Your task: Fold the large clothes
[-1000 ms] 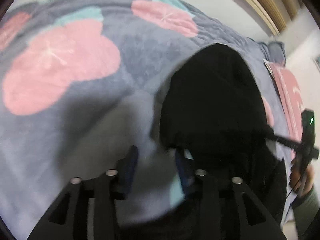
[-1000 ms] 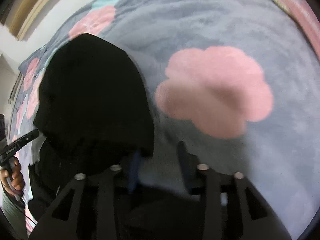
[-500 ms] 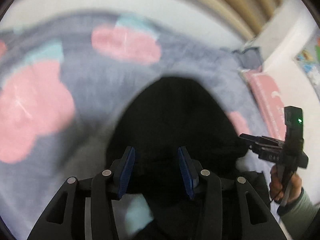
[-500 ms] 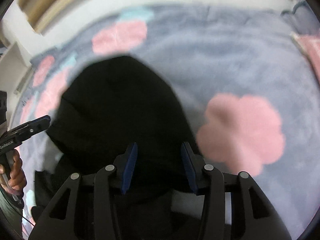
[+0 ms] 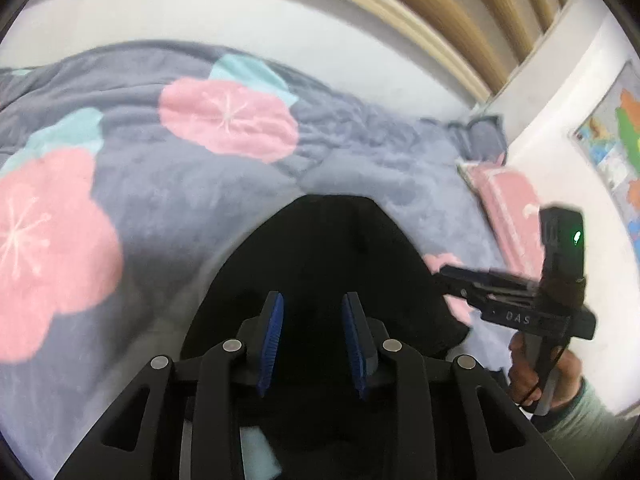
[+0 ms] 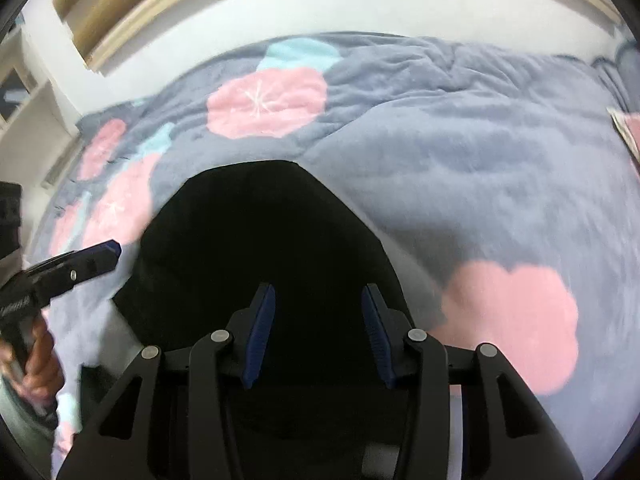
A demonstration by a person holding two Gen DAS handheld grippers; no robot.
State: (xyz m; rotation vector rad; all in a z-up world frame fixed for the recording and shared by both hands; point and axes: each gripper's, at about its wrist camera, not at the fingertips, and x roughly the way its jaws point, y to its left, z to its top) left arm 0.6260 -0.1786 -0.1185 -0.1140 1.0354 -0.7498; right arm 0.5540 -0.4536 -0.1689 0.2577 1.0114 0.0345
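A black garment point(image 5: 320, 248) lies bunched on a grey blanket point(image 5: 200, 184) with pink flowers; it also fills the middle of the right wrist view point(image 6: 260, 220). My left gripper point(image 5: 312, 300) hovers over its near part. The jaws are closing, their blue pads still apart, and no fabric is visibly pinched between them. My right gripper point(image 6: 318, 292) stands open above the same garment, with nothing pressed between its pads. Each gripper shows in the other's view: the right gripper point(image 5: 444, 272) at the garment's right edge, the left gripper point(image 6: 108, 250) at its left edge.
The blanket point(image 6: 460, 160) spreads far and right of the garment. A pink pillow point(image 5: 508, 200) lies at the bed's far right. A white wall point(image 5: 240, 20) and wooden slats point(image 5: 460, 8) rise behind. A hand point(image 5: 528, 376) holds the right gripper's handle.
Both views have swung from the garment's sides to over its middle and tilted up, so the wall now shows. The left jaws stand narrower than before.
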